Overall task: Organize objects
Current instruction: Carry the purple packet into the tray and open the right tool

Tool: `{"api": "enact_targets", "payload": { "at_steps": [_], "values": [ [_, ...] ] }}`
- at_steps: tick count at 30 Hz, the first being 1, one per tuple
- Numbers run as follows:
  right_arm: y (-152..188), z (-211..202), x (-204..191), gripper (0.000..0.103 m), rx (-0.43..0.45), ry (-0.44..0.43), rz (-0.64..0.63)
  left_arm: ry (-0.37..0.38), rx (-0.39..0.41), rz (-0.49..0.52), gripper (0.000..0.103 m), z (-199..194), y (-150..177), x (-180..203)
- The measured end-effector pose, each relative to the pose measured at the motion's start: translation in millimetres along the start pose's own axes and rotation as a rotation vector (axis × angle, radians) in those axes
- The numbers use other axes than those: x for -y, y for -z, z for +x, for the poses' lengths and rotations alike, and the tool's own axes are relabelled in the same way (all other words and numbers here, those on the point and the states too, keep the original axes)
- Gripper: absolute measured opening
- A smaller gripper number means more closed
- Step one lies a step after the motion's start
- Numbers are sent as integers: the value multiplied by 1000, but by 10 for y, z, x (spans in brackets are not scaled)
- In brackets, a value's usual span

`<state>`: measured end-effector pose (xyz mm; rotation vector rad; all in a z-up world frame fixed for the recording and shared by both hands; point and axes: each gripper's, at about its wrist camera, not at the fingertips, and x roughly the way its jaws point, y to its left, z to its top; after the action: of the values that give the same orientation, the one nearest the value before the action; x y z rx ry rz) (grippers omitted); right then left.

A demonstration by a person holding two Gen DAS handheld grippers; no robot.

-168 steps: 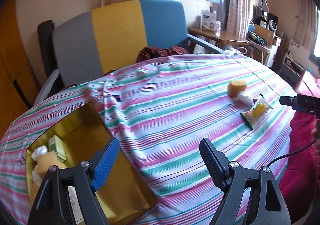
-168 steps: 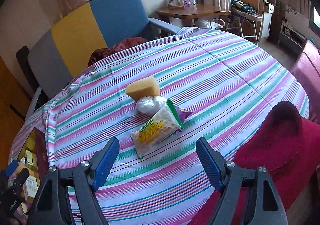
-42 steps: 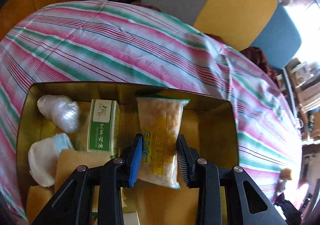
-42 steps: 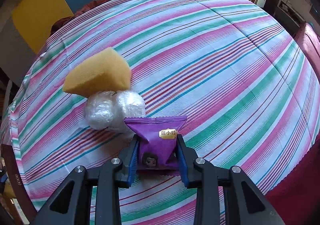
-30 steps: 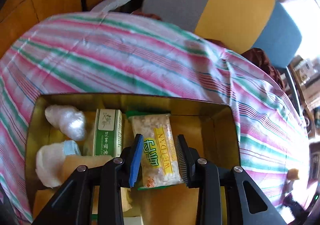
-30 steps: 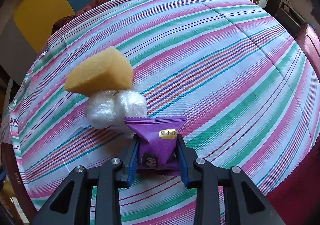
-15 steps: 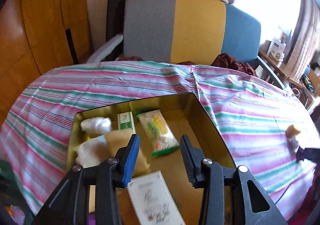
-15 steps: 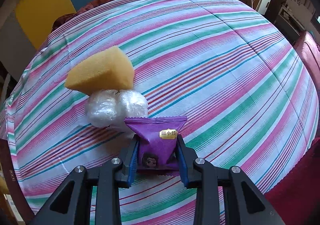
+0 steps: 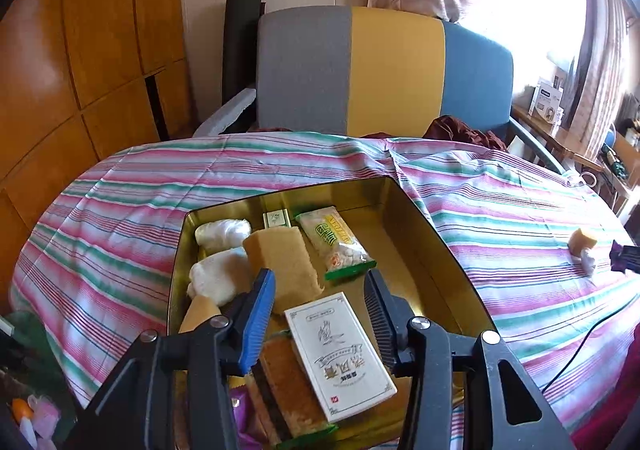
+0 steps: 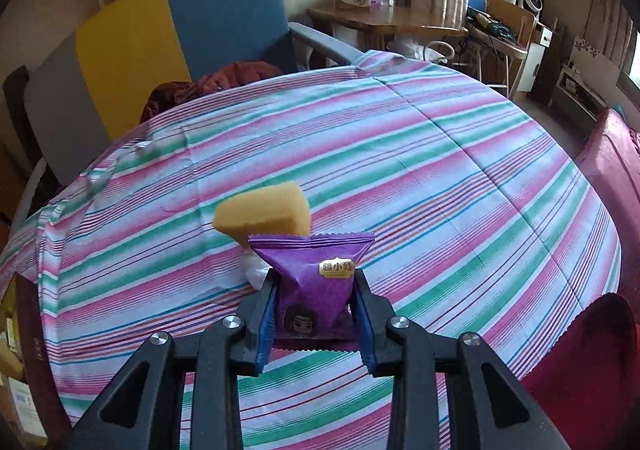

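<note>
Right, my right hand-held gripper [image 10: 316, 304] is clamped on the purple snack packet [image 10: 316, 282], both pads pressed against its sides, the crimped top edge sticking up past the fingertips. Just behind the packet I can see the yellow sponge wedge [image 10: 264, 212] and a bit of a white plastic-wrapped bundle [image 10: 256, 270] on the striped tabletop [image 10: 440, 186], roughly mid-surface.

Over on the left, my left hand-held gripper [image 9: 318, 300] is hanging above the gold tin box [image 9: 420, 246], which sits toward the left edge of the tabletop. Its jaws are opening, and nothing is pinched between them. I look straight down past the pads at a white printed box [image 9: 340, 354] lying in the near part of the tin, on top of a brown-and-black packet [image 9: 280, 382].

Farther in, the tin holds the yellow-and-green snack bag [image 9: 336, 244] lying flat near the middle, a tan sponge [image 9: 282, 262] just left of it, a small green-and-white carton [image 9: 276, 219] by the far wall, and two white wrapped bundles [image 9: 218, 256] along the left wall.

From the left camera the other sponge and the right gripper show tiny near the right edge of the tabletop, well apart from the tin. A grey, yellow and blue chair [image 9: 384, 74] stands behind the far edge.
</note>
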<state>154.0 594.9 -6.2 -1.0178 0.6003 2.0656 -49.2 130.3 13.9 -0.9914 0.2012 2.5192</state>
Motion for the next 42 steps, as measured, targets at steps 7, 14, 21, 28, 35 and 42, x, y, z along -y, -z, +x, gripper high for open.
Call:
{"api": "enact_targets", "payload": {
  "at_steps": [7,14,21,28,35,42],
  "values": [
    [67,-333,-706,33,36,-160,-149,4,-6,-18,48,-27,73,-81],
    [262,-518,-1578,33,17,-333,-292,-5,-13,-36,49,-42,136,-196],
    [676,-706,-2368,33,-36,-481,-483,-20,-13,-58,50,-72,213,-310],
    [1021,-780,-3077,33,-89,-580,-674,-31,-20,-89,51,-99,285,-438],
    [1182,-560,-3589,33,-161,-567,-786,-42,-33,-137,51,-118,374,-648],
    [1319,-223,-3941,33,-240,-514,-844,-72,-43,-188,52,-137,461,-879]
  ]
}}
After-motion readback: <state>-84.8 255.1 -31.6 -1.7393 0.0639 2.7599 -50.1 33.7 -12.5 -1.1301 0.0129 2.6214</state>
